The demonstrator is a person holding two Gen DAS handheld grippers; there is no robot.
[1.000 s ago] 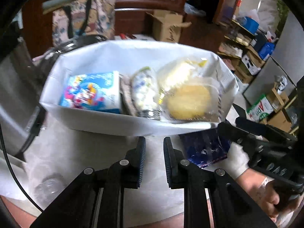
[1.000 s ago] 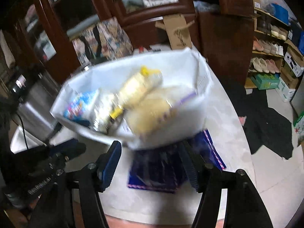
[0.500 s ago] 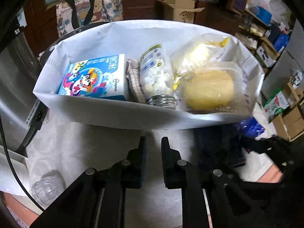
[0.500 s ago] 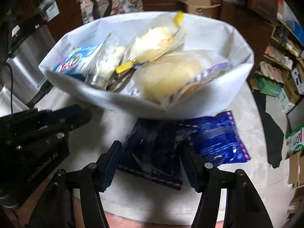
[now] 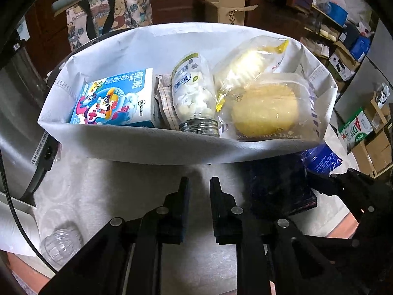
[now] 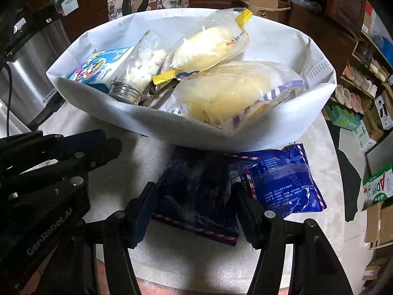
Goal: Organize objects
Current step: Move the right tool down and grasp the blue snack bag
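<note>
A white fabric bag [image 5: 147,145] stands on the pale round table. It holds a blue cartoon box [image 5: 115,100], a jar of white sweets [image 5: 194,93] lying with its metal cap toward me, and two yellow bread packets [image 5: 267,113]. My left gripper [image 5: 199,184] hovers in front of the bag, shut but for a narrow slit, with nothing in it. My right gripper [image 6: 194,189] is closed on a dark blue snack packet [image 6: 196,184] just in front of the bag's wall. A second, brighter blue packet [image 6: 282,182] lies to its right.
A steel appliance [image 5: 14,113] with a cord stands at the table's left. A clear plastic cup [image 5: 61,245] lies near the front left edge. Behind the bag are a patterned tote [image 5: 108,12], a cardboard box [image 5: 221,7] and dark wooden cabinets. Shoe shelves and boxes fill the right.
Both grippers came down and in toward the bag, which now looms larger. The dark blue packet stayed between the right fingers throughout. Little has shifted in the last half second.
</note>
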